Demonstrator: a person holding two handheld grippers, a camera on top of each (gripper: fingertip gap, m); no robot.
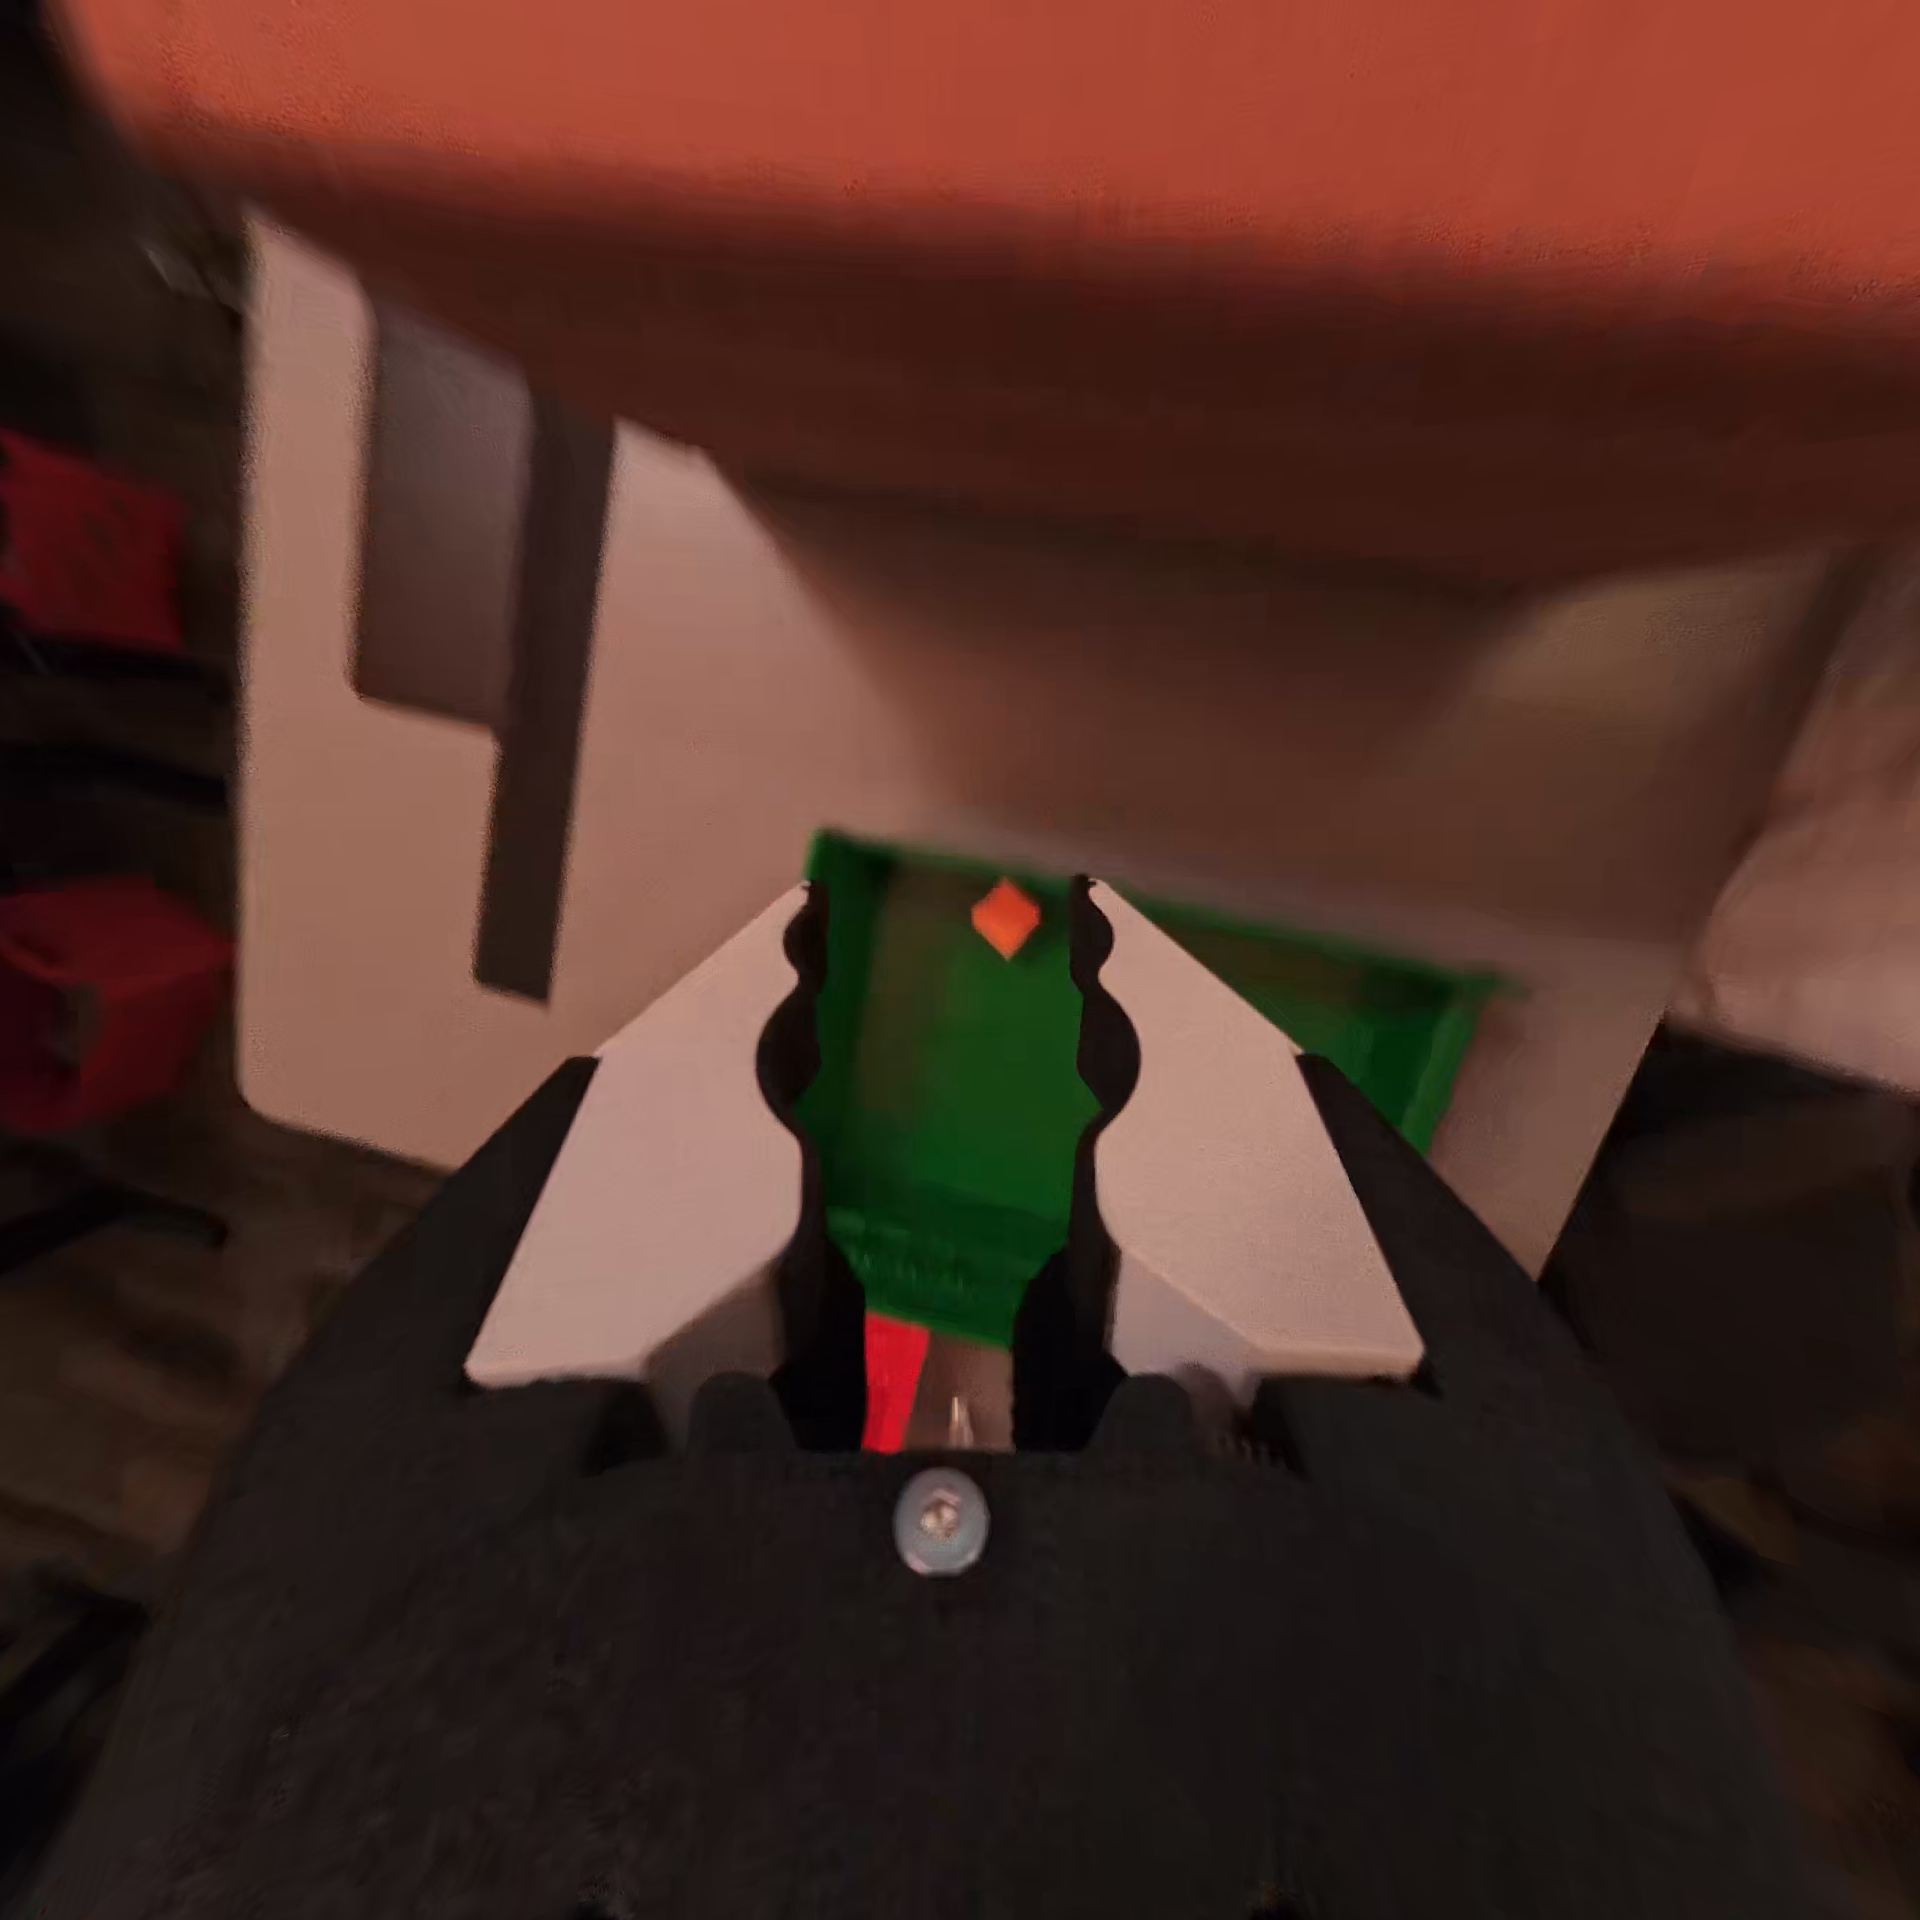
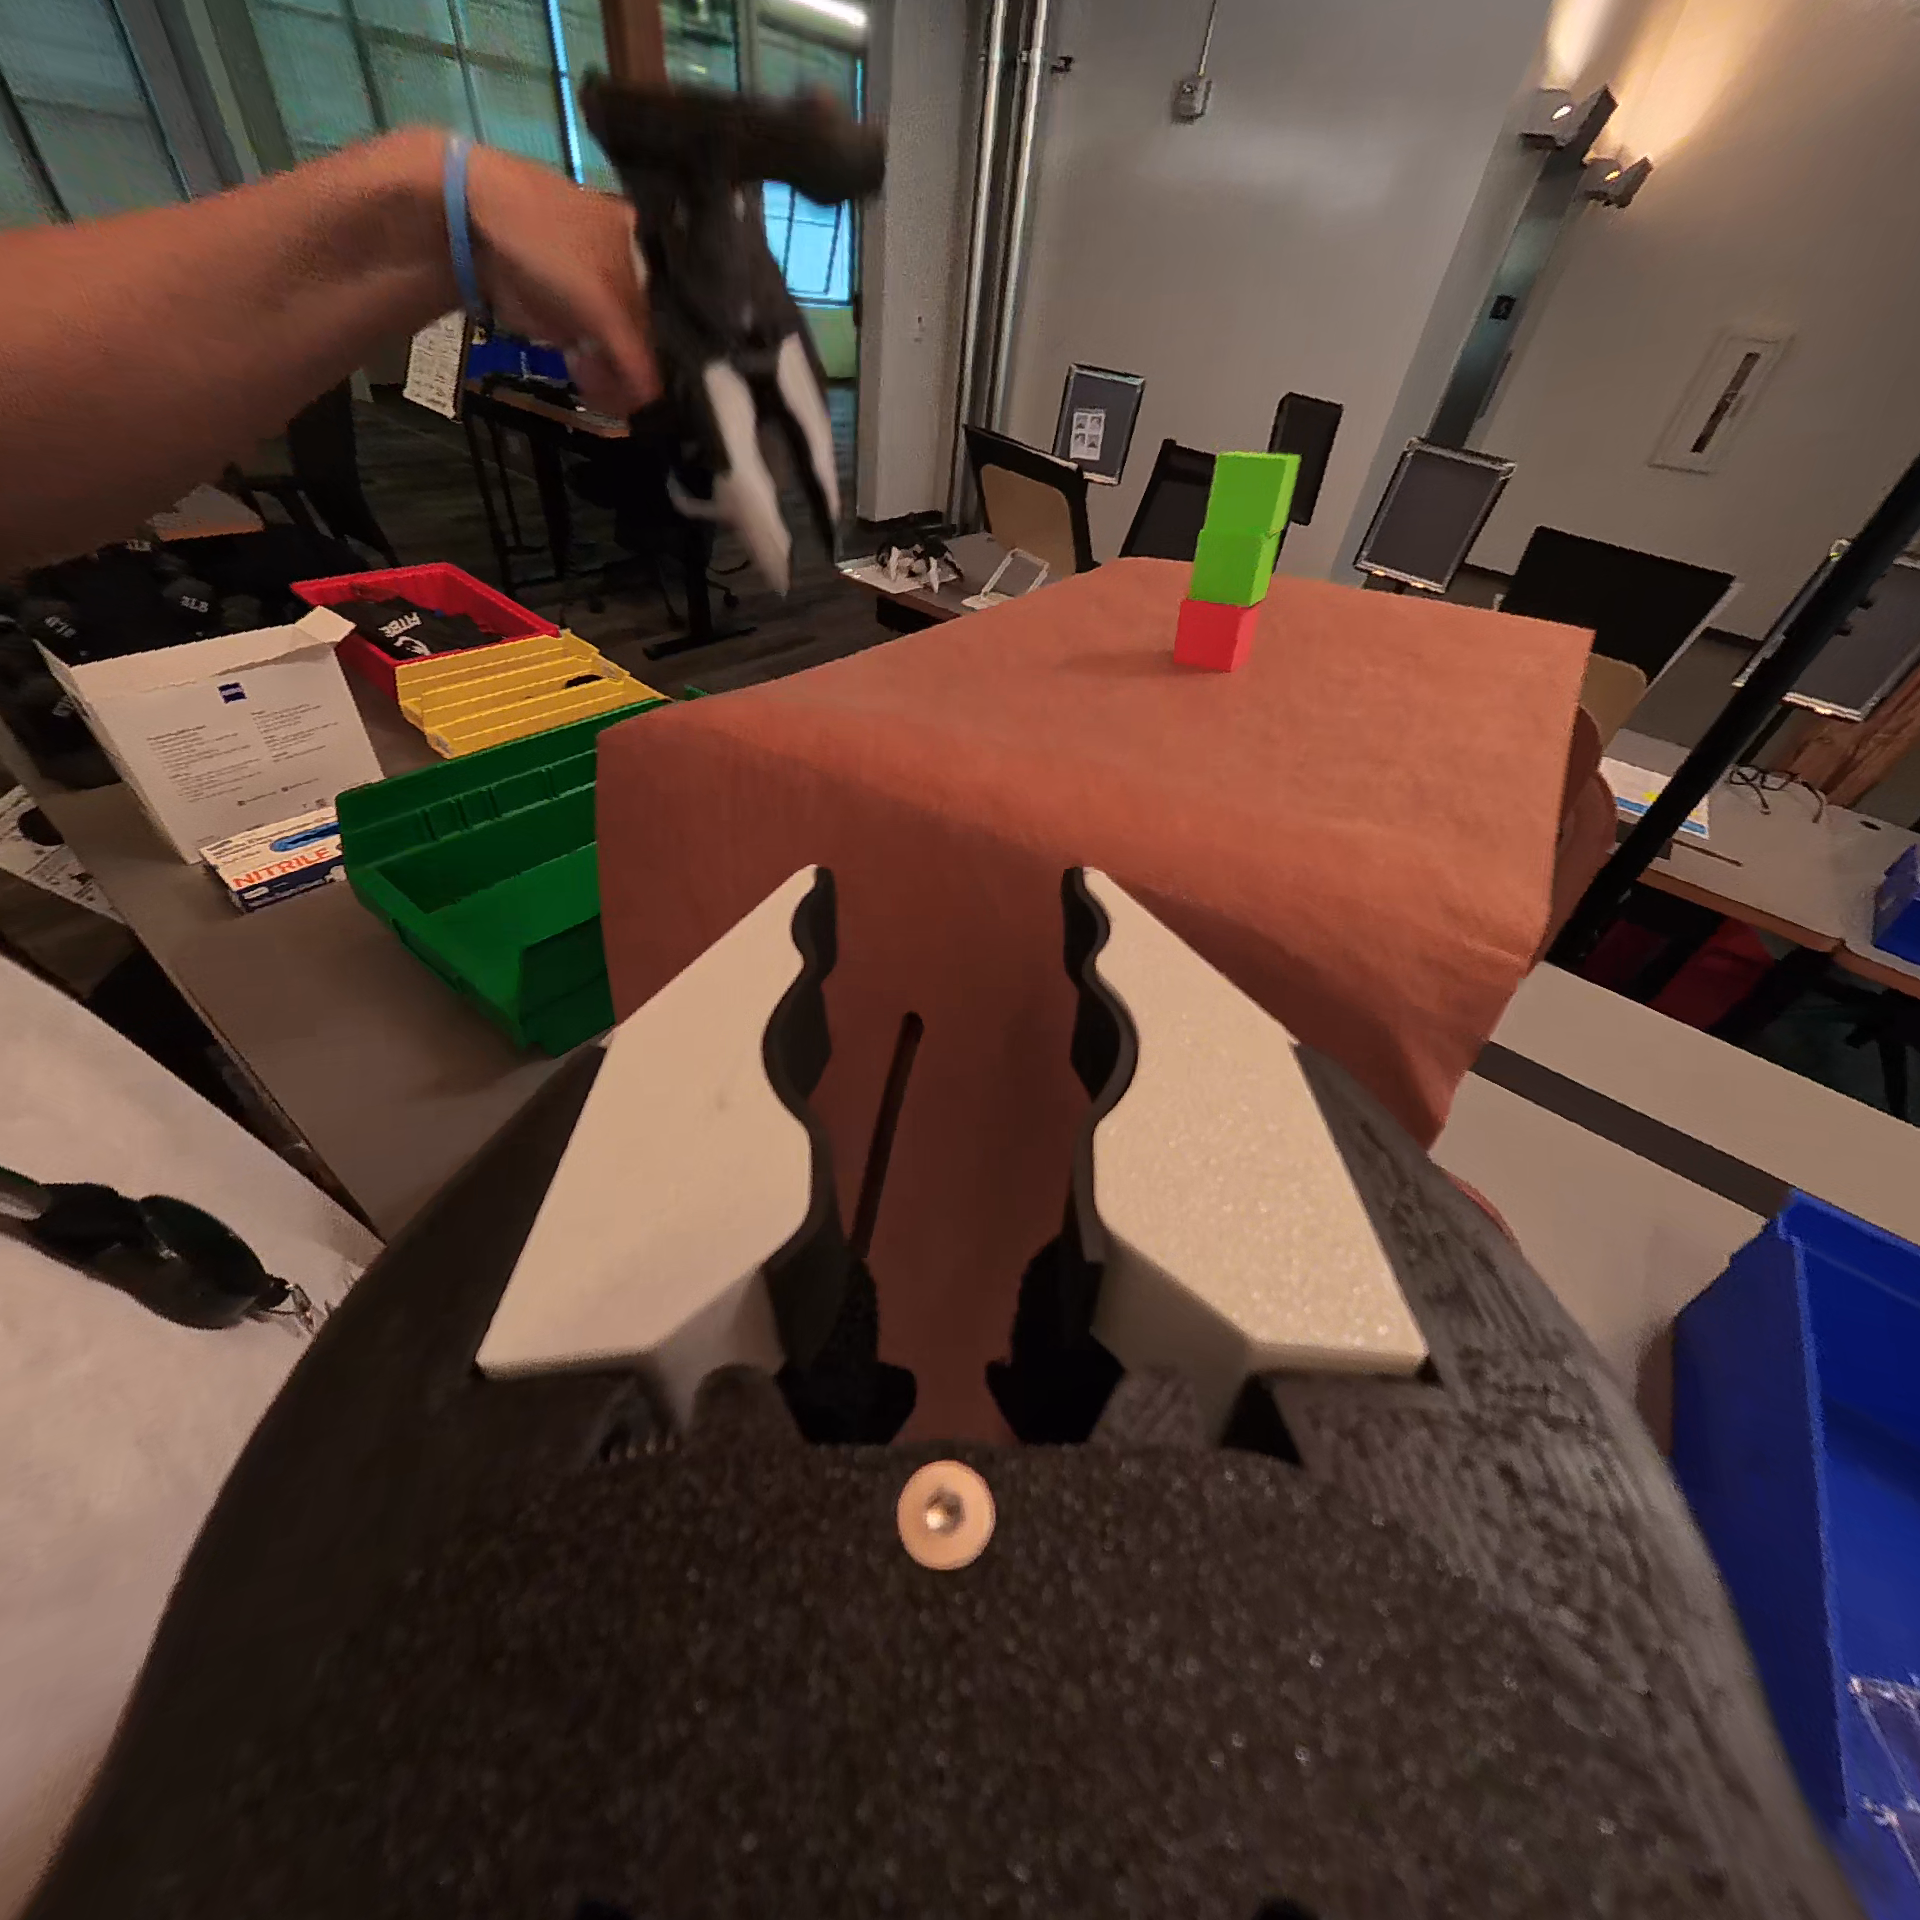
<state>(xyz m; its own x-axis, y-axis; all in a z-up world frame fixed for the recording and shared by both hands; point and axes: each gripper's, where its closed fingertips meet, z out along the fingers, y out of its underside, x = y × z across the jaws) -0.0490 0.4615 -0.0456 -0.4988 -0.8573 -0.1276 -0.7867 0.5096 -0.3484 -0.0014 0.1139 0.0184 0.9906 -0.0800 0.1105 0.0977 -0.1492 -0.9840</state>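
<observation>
on rust cloth point(image 2: 1039, 790), two green cubes point(image 2: 1247, 530) top one red cube point(image 2: 1214, 634).

Open air lies above the rust cloth-covered box point(image 2: 1039, 790). A block stack point(image 2: 1236, 561) occupies its far right top. The green bin point(image 2: 468, 883) abuts its left side; the blue bin point(image 2: 1808, 1403) flanks its near right.

A matt rust cloth point(image 2: 1091, 790) with a fine weave draped the box, the green bin point(image 2: 468, 894) and blue bin point(image 2: 1808, 1382) looked like smooth glossy plastic, the cubes point(image 2: 1236, 561) matt plastic, and the right gripper point(image 2: 948, 894) had grainy black housing with a shiny metal screw point(image 2: 943, 1527).
</observation>
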